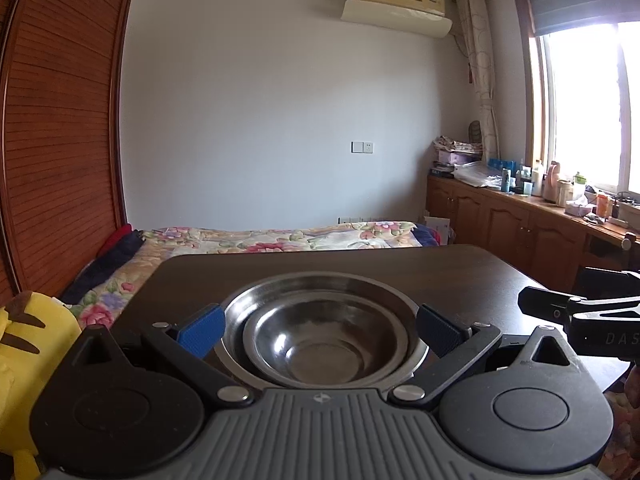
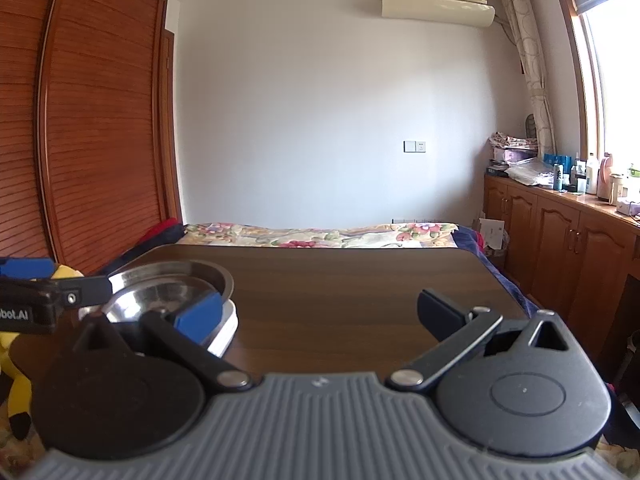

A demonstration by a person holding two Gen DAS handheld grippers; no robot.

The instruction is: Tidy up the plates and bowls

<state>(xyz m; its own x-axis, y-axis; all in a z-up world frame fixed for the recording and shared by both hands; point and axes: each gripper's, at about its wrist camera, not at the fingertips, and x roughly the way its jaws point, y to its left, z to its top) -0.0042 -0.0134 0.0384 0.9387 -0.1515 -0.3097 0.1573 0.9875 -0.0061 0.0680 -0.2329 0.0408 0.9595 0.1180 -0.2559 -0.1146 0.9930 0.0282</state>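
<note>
Between our left gripper's [image 1: 320, 330] fingers sit two steel bowls, nested: a smaller bowl [image 1: 316, 348] inside a larger bowl [image 1: 320, 286]. Our blue-padded fingers [image 1: 202, 330] are spread wide, one on each side of the larger bowl's rim, close to it; we cannot tell whether either pad touches the metal. Both bowls stand upright on the dark wooden desk [image 1: 440, 268].

From the right wrist view, the same stack lies off to the left of our right gripper [image 2: 320, 312], and under the steel bowls we see a white dish [image 2: 226, 328] on the desk. Our right gripper's fingers are also wide apart and hold nothing, with only bare desk between them. The left gripper's blue finger pad [image 2: 198, 316] shows at the near side of the stack.

Beyond the far edge of the desk lies a bed with a floral cover [image 1: 280, 236], and a yellow plush toy [image 1: 28, 344] sits left of our left fingers.
</note>
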